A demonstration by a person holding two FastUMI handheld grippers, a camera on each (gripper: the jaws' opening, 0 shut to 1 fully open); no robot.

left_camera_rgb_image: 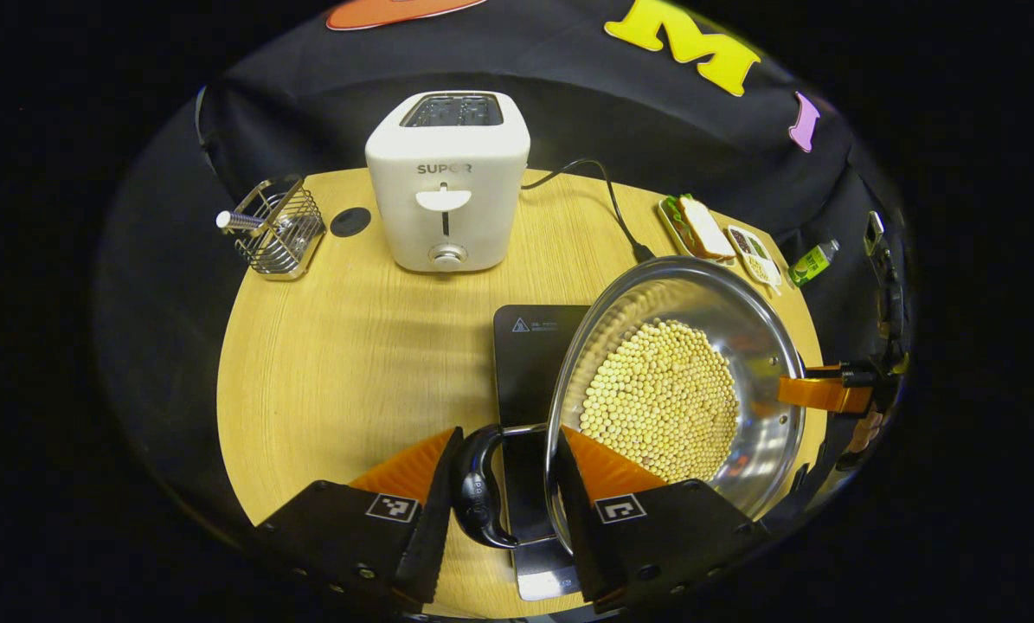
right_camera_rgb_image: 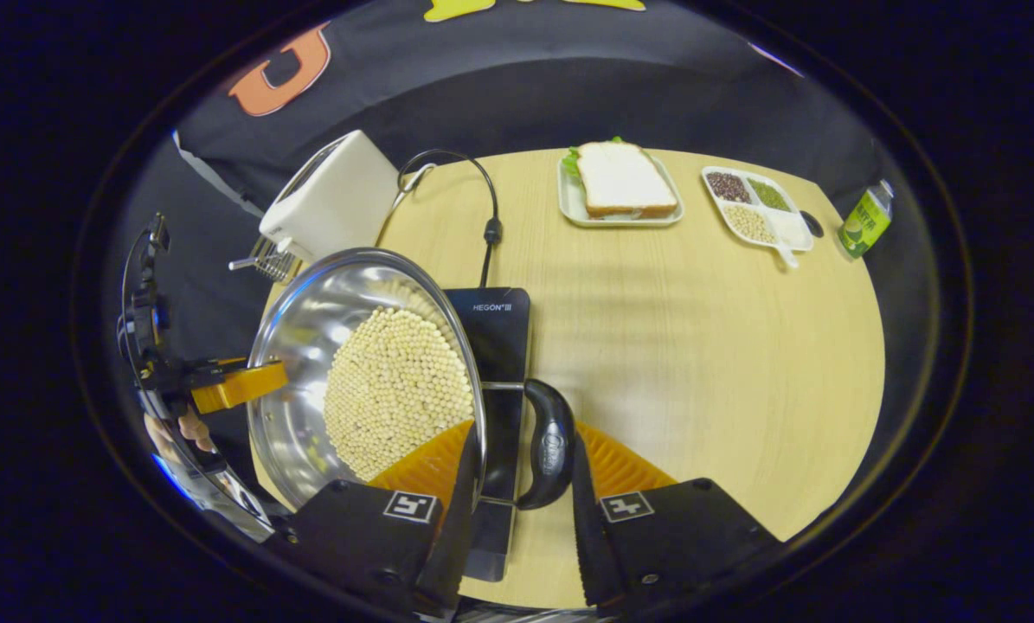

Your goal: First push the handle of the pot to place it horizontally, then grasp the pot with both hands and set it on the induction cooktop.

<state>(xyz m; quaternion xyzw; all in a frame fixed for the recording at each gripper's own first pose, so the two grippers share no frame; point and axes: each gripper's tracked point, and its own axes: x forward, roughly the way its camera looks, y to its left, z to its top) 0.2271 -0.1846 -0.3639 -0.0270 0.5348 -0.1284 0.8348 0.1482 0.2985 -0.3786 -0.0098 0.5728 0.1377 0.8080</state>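
Pinching with the left gripper one black handle of the pot together with the rim: one finger outside the handle, the other inside the wall. Clamping likewise with the right gripper on the opposite handle, one finger in, one out.

Holding pale round beans in a thick layer across the steel pot's bottom. Sitting over the induction cooktop and covering part of it; cannot tell whether resting on it or held just above.

From the left gripper view: beyond the pot, a white toaster on the wooden table; farther out past the toaster, a wire basket with a metal rod lying in it.

From the right gripper view, plainer: well beyond the pot, a plate carrying a sandwich; near that, a divided tray with dark, green and pale grains in separate compartments; past the tray, a small green bottle at the table's edge. Trailing from the cooktop's far end, a black cord.
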